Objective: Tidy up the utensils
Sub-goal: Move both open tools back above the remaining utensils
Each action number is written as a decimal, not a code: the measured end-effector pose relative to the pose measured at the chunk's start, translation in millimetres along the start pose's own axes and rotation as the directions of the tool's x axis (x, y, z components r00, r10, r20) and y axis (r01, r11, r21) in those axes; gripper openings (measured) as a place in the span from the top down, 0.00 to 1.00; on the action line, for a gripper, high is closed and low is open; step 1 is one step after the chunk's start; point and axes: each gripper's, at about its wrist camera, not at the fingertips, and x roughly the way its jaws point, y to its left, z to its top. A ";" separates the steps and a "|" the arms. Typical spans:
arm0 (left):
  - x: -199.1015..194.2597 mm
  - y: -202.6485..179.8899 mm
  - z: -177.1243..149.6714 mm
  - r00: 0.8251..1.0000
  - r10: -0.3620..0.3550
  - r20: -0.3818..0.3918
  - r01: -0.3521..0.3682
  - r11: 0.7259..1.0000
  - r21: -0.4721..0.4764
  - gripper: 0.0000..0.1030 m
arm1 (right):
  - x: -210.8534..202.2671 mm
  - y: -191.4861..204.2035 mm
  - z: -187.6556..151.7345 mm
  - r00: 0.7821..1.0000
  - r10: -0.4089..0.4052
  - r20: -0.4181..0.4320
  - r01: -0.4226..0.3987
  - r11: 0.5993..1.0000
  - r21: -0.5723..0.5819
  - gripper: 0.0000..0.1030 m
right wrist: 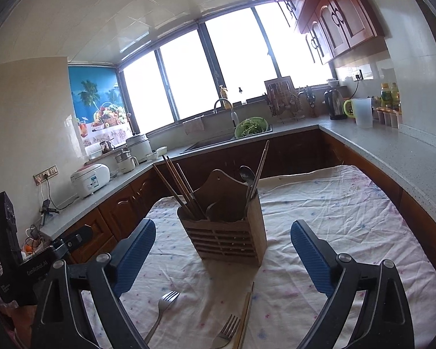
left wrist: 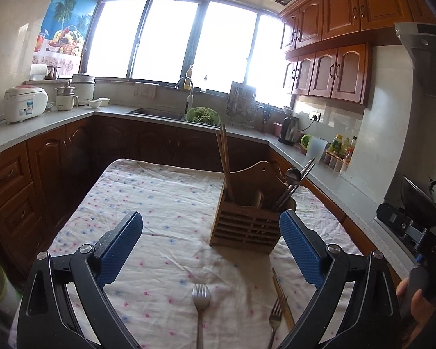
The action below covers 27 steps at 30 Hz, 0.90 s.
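Note:
A slatted wooden utensil holder (left wrist: 245,226) (right wrist: 226,234) stands on the cloth-covered table (left wrist: 148,203) (right wrist: 334,212). It holds wooden chopsticks (left wrist: 224,163) (right wrist: 180,186) on its left side and a metal spoon (left wrist: 293,176) (right wrist: 247,174) with more chopsticks on its right. Two metal forks lie on the cloth near me: one (left wrist: 200,305) (right wrist: 162,308) to the left, one (left wrist: 276,317) (right wrist: 228,330) beside a pair of wooden chopsticks (left wrist: 282,296) (right wrist: 247,311). My left gripper (left wrist: 210,224) is open and empty above the forks. My right gripper (right wrist: 223,232) is open and empty, facing the holder.
Kitchen counters run around the table, with a sink (left wrist: 157,113), a green colander (left wrist: 203,116) (right wrist: 251,126), a rice cooker (left wrist: 24,103) (right wrist: 90,180), a kettle (left wrist: 289,129) (right wrist: 335,104) and bottles (left wrist: 341,148). The right gripper's body shows in the left wrist view (left wrist: 421,232).

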 end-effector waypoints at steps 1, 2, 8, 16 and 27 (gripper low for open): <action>-6.0 -2.0 1.6 1.000 0.001 0.011 -0.001 1.000 0.010 0.06 | -7.1 3.0 2.0 1.000 -0.001 0.015 0.001 1.000 -0.015 0.04; -12.0 -4.0 3.5 1.000 -0.002 0.022 0.002 1.000 0.020 0.05 | -14.7 6.6 4.3 0.999 -0.004 0.033 0.005 1.000 -0.029 0.01; -43.9 -15.1 16.8 0.996 0.031 0.080 -0.037 0.997 0.075 0.00 | -51.1 26.0 24.8 0.994 -0.002 0.107 0.014 0.994 -0.112 0.00; -60.3 -12.3 -27.6 0.993 0.060 0.100 -0.068 0.994 0.082 0.00 | -64.8 23.9 -13.9 0.992 -0.043 0.120 0.058 0.991 -0.122 0.00; -49.1 -7.3 -92.0 0.994 0.108 0.034 -0.110 0.992 0.064 0.00 | -65.6 11.9 -94.8 0.989 -0.122 0.089 0.133 0.981 -0.138 0.00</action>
